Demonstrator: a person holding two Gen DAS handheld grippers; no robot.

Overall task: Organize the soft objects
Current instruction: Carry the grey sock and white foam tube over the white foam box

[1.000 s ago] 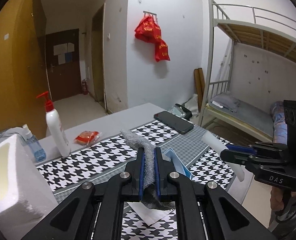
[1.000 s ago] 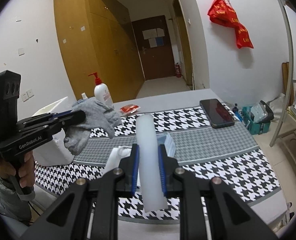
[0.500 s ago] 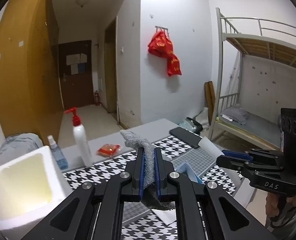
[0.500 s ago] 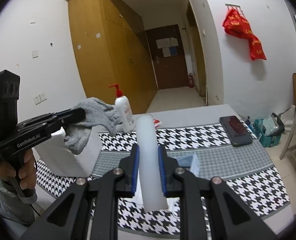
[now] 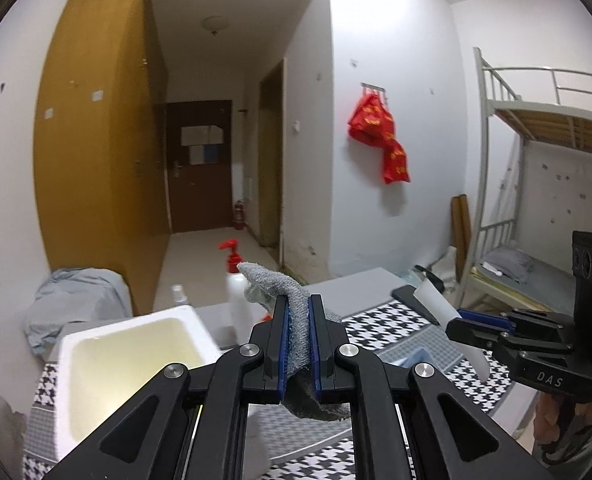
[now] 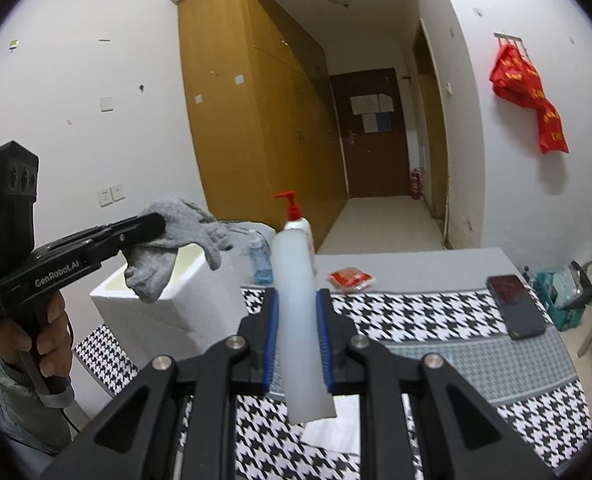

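My left gripper (image 5: 296, 316) is shut on a grey knitted glove (image 5: 291, 292), which droops from both ends of the jaws. In the right wrist view the same left gripper (image 6: 157, 226) holds the glove (image 6: 183, 226) in the air above the near edge of a white foam box (image 6: 167, 300). My right gripper (image 6: 296, 316) is shut on a white foam tube (image 6: 298, 320) that stands up between the pads. In the left wrist view that right gripper (image 5: 462, 320) holds the tube (image 5: 436, 300) at the right. The foam box (image 5: 107, 360), open at the top, sits low at the left.
A houndstooth cloth (image 6: 436, 316) covers the table. On it are a red-pump bottle (image 6: 296, 222), a small blue spray bottle (image 6: 260, 258), a red packet (image 6: 351, 279), a black phone (image 6: 514, 306) and white paper (image 6: 328, 436). A bunk bed (image 5: 536, 200) stands at the right.
Both grippers have risen and swung left with their loads still gripped. The foam box has come closer and toward the middle in both views.
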